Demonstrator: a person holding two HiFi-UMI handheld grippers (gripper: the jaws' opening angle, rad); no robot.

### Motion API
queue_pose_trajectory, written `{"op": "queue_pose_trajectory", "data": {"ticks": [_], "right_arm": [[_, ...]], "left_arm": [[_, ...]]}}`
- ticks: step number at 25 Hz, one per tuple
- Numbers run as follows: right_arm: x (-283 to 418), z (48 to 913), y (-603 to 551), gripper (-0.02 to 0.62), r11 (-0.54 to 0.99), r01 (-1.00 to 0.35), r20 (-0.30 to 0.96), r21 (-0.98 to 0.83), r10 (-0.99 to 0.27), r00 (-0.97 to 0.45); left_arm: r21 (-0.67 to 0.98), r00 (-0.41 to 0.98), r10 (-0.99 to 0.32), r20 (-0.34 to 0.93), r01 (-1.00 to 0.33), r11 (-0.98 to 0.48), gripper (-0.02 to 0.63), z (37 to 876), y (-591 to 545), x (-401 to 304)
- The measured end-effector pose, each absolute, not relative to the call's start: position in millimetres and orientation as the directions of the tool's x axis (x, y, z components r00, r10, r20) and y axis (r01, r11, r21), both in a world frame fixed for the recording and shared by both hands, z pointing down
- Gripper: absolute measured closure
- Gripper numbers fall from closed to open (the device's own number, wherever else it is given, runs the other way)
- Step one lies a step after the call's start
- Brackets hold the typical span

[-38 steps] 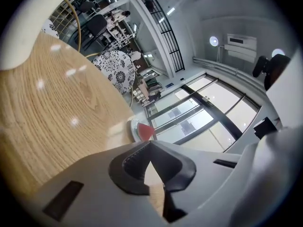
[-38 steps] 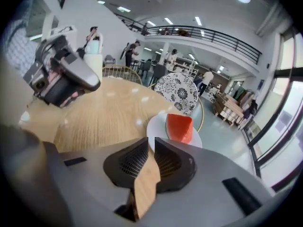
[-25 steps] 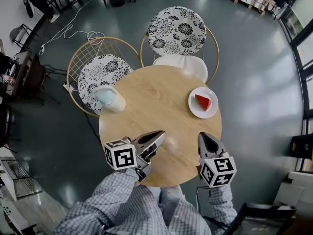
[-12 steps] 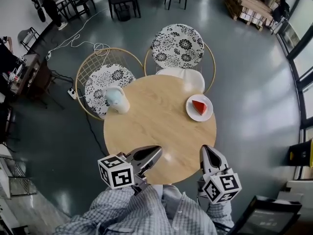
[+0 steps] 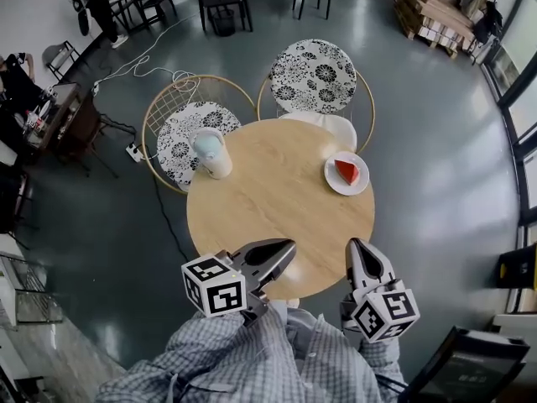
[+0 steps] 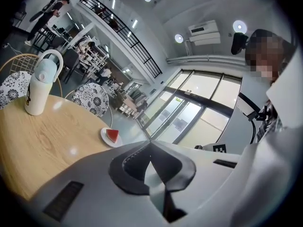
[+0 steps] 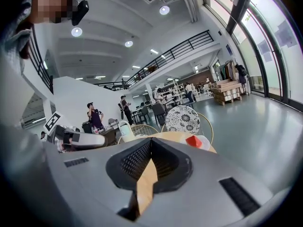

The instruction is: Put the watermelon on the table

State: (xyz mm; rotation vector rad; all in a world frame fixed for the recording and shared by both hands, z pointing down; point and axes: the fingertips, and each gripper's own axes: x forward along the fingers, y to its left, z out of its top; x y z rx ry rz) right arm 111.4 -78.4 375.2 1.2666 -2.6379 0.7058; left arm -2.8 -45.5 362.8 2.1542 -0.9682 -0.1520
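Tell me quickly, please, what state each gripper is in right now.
Left gripper: closed, jaws together, holding nothing.
Right gripper: closed, jaws together, holding nothing.

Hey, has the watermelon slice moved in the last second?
No. The watermelon slice still sits on its white plate at the round table's far right edge, as before.

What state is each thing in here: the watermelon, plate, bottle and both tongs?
watermelon slice: lying on the white plate, not held.
white plate: flat on the round table, far right side.
bottle: upright on the table, lid on.
left tongs: shut, empty, over the table's near edge.
right tongs: shut, empty.
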Motion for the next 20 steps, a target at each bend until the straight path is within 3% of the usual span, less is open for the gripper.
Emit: {"op": "queue_pose_trajectory", "data": {"ticks": [20], "right_arm": [[101,358,-62,0.586,0.598,-0.731,0.267,-0.328,-0.684,-0.679]], "left_arm": [[0.716,0.712,-0.688,0.141,-0.553,-0.426,0.598,354,-34,-3]]}}
